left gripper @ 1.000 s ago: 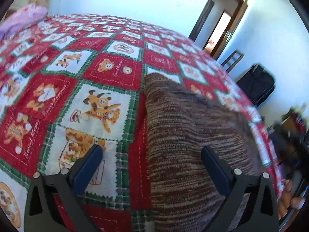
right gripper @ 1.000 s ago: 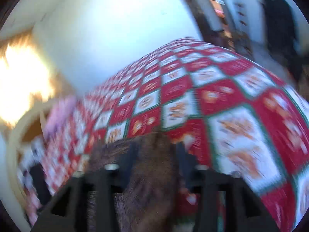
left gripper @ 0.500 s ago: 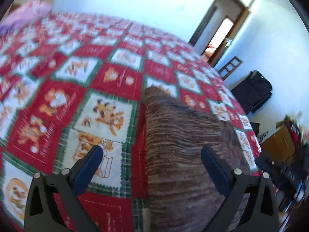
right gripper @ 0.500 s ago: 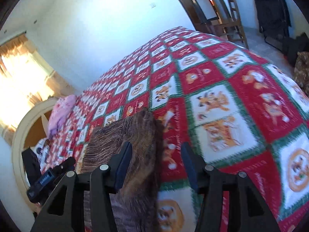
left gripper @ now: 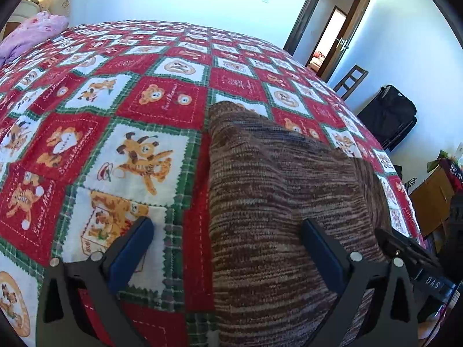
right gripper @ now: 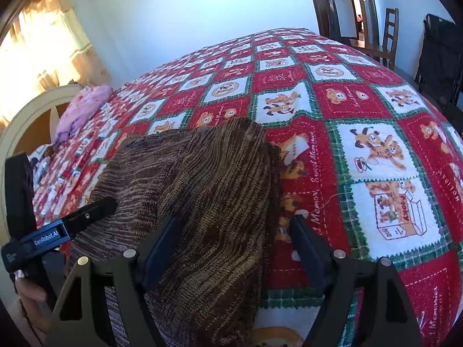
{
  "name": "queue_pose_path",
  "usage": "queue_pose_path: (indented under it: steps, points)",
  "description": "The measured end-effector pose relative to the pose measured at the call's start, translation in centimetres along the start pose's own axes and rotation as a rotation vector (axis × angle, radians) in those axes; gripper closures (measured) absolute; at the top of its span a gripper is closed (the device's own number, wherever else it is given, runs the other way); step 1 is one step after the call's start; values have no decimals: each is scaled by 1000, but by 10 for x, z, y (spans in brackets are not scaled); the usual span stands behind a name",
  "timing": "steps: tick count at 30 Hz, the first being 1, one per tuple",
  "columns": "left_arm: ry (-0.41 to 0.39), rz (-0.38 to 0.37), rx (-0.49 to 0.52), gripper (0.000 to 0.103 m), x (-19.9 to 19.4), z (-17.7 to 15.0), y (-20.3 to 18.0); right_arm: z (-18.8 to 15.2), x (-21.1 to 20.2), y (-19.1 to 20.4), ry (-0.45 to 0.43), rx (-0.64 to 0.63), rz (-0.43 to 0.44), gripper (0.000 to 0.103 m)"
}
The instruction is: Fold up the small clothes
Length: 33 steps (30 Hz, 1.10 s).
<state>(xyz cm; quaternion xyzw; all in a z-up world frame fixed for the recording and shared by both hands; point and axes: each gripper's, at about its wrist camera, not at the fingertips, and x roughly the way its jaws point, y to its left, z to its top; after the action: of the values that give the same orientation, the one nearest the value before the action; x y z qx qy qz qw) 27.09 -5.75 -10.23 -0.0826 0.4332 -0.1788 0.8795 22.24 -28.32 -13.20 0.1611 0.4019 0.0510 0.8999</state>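
A brown striped knitted garment (left gripper: 283, 202) lies folded on the red, white and green patchwork bedspread (left gripper: 144, 110). My left gripper (left gripper: 228, 240) is open above its left edge, one finger over the bedspread, the other over the knit. In the right wrist view the garment (right gripper: 196, 185) lies left of centre. My right gripper (right gripper: 234, 240) is open over its right edge, the left finger above the knit, the right finger above the bedspread. Each gripper shows in the other's view: the right (left gripper: 413, 263), the left (right gripper: 60, 231).
A pink bundle of cloth (right gripper: 84, 107) lies at the head of the bed by the cream headboard (right gripper: 26, 115). Beyond the bed are an open door (left gripper: 341, 29), a wooden chair (right gripper: 387, 34), a black bag (left gripper: 387, 115) and cardboard boxes (left gripper: 431, 196).
My right gripper has opened and let go of the brown garment, which now lies flat on the bed. My left gripper stayed open and shifted slightly.
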Motion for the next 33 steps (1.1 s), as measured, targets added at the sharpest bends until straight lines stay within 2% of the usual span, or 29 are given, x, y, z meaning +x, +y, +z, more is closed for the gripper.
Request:
queue_pose_path:
  steps: [3,6,9,11,16,23,25,26,27,28,29,30,32,33]
  points:
    - [5,24,17,0,1,0,-4,-1,-5,-8,-30,42,31,24]
    - [10,46,32,0,3,-1,-7,-4,-19,-21,-105,113,32,24]
    - [15,72,50,0,4,-1,-10,-3,-15,-32,-81,167,52,23]
    - [14,79,55,0,4,-2,-10,-1,-13,-25,-68,129,48,23]
    - [14,74,49,0,4,-1,-10,0,-5,7,-11,-58,61,23]
    - [14,89,56,0,5,-1,-12,0,2,2,18,-49,74,24]
    - [14,92,59,0,5,-1,-12,-1,3,8,21,-77,39,30]
    - [12,91,59,0,5,-1,-12,-2,3,11,21,-94,36,42]
    - [11,89,59,0,5,-1,-13,-2,3,13,23,-106,52,49]
    - [7,85,58,2,5,-1,-12,-3,3,16,20,-117,56,51]
    - [-4,80,62,9,3,-2,-13,-4,3,17,18,-121,59,54]
    - [-16,71,72,24,1,-3,-15,-4,2,16,14,-123,65,56]
    - [-37,27,127,46,-2,-7,-26,-4,2,16,8,-123,70,57]
    - [-45,50,150,46,-2,-8,-31,-4,2,15,8,-121,72,57]
